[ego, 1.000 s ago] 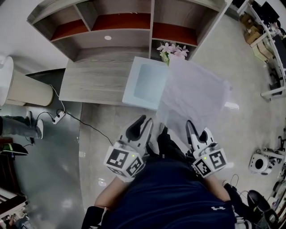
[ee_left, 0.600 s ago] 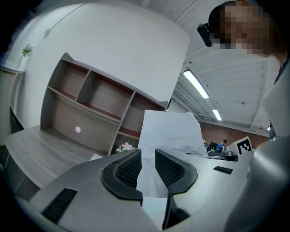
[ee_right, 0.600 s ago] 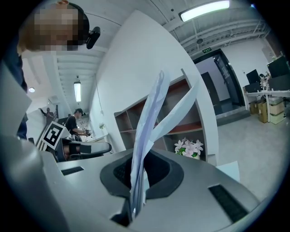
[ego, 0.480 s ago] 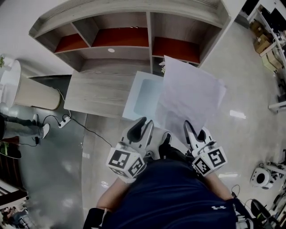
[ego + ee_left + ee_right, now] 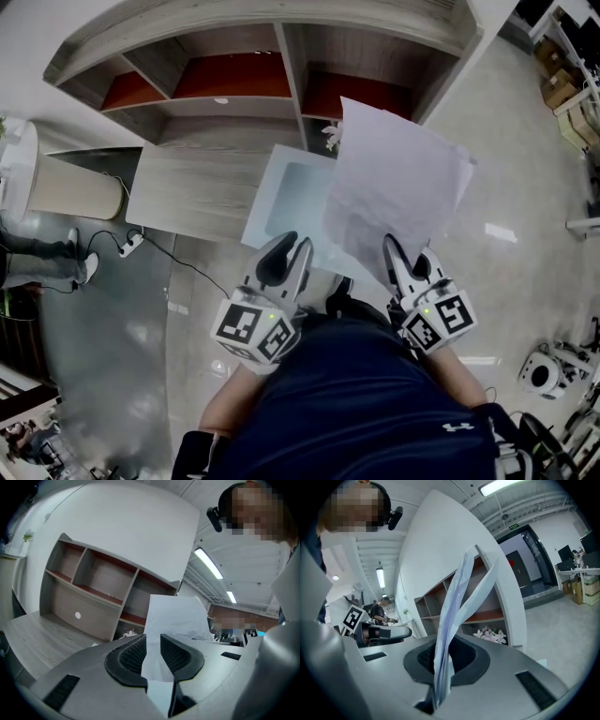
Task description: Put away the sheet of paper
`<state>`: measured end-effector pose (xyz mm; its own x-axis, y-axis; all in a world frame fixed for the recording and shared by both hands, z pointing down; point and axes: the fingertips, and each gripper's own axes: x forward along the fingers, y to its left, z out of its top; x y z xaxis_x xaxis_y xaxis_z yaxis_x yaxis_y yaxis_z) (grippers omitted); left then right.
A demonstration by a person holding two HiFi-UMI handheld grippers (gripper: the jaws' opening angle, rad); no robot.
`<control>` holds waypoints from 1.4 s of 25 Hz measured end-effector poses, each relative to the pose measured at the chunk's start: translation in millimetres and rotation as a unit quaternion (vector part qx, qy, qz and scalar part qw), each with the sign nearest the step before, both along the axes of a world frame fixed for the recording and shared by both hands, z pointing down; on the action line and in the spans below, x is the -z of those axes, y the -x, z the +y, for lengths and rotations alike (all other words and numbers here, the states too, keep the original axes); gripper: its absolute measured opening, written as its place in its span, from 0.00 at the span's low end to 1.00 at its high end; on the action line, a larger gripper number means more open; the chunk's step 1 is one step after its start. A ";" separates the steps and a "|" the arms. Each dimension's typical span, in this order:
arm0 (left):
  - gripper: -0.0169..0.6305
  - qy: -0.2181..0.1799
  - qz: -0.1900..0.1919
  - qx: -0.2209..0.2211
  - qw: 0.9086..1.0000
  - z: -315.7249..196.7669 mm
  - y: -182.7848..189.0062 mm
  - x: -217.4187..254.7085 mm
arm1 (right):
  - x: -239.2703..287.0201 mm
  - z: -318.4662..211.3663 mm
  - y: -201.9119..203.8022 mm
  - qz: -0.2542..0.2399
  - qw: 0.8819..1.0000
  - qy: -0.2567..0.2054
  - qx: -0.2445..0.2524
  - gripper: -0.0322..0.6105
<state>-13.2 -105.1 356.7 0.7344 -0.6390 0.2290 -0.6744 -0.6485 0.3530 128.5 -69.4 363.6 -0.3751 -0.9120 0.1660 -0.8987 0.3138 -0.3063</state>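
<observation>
The white sheet of paper (image 5: 398,187) hangs in the air in the head view, pinched at its near edge by my right gripper (image 5: 398,255), which is shut on it. From the right gripper view the sheet (image 5: 457,606) rises edge-on from between the jaws of the right gripper (image 5: 442,657). My left gripper (image 5: 283,260) stands open to the left of the sheet with nothing between its fingers. In the left gripper view the paper (image 5: 176,613) shows behind the gap of the left gripper (image 5: 153,649). A shallow white tray (image 5: 267,202) lies on the wooden desk (image 5: 187,187) ahead.
A wooden shelf unit (image 5: 234,66) with red-backed compartments stands behind the desk. Pink flowers (image 5: 330,136) sit by the tray. A white cylinder (image 5: 66,192), a power strip with cable (image 5: 131,242) and a person's legs (image 5: 42,262) are at the left.
Both grippers and the held sheet have moved across the floor toward the desk and shelf. The sheet now overlaps the tray's right edge and the shelf front in the head view.
</observation>
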 end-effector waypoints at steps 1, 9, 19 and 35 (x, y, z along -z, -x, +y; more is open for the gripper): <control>0.18 0.001 0.000 0.003 1.000 -2.3 -1.5 -0.7 | -1.1 -2.3 -2.5 -0.002 1.000 0.000 0.001 0.07; 0.18 0.011 -0.003 0.014 1.000 -16.6 -5.2 -10.5 | -22.2 -15.9 -18.6 -0.008 1.000 0.007 -0.006 0.07; 0.18 0.029 -0.010 -0.026 0.999 -39.1 -4.8 -19.7 | -53.8 -19.8 -19.8 -0.016 0.997 0.056 -0.051 0.07; 0.14 -0.016 -0.077 -0.045 0.996 -77.1 -7.4 -83.0 | -138.6 -15.8 -17.2 -0.178 0.970 0.139 -0.085 0.07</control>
<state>-5.8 -182.2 439.6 0.7467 -0.5807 0.3244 -0.6576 -0.7178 0.2288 145.7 -85.2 502.3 -0.3011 -0.9041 0.3032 -0.7523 0.0298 -0.6582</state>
